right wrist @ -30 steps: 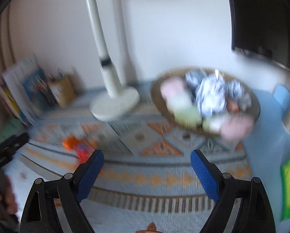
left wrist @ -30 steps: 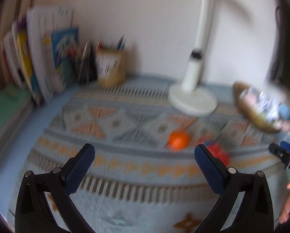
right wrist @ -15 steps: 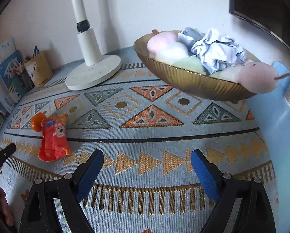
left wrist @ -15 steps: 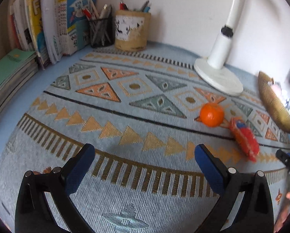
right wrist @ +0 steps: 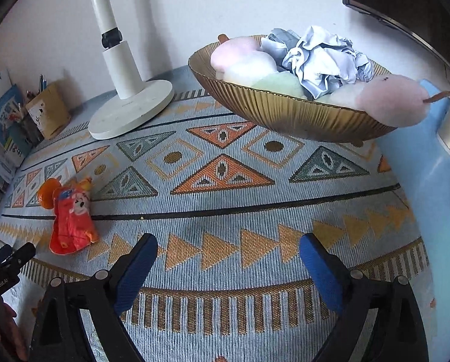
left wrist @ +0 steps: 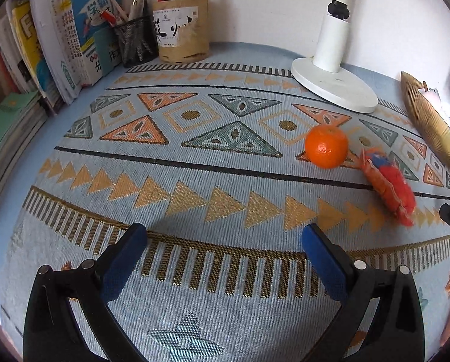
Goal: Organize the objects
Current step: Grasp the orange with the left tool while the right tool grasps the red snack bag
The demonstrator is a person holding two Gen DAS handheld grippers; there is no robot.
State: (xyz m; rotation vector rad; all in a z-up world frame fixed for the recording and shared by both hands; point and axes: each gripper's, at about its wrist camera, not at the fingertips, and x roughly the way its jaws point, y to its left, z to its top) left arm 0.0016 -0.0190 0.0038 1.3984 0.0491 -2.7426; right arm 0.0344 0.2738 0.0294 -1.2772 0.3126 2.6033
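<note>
Spread wide and empty, both my grippers hover over the patterned mat point(left wrist: 194, 163): ahead-right of my left gripper point(left wrist: 225, 235) lie an orange point(left wrist: 326, 146) and, just beside it, a red pouch point(left wrist: 389, 187); beyond my right gripper point(right wrist: 228, 246) stands a gold bowl point(right wrist: 285, 111).

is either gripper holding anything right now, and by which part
Nothing is held. The left gripper and right gripper are both open over the mat, with the orange untouched.
</note>
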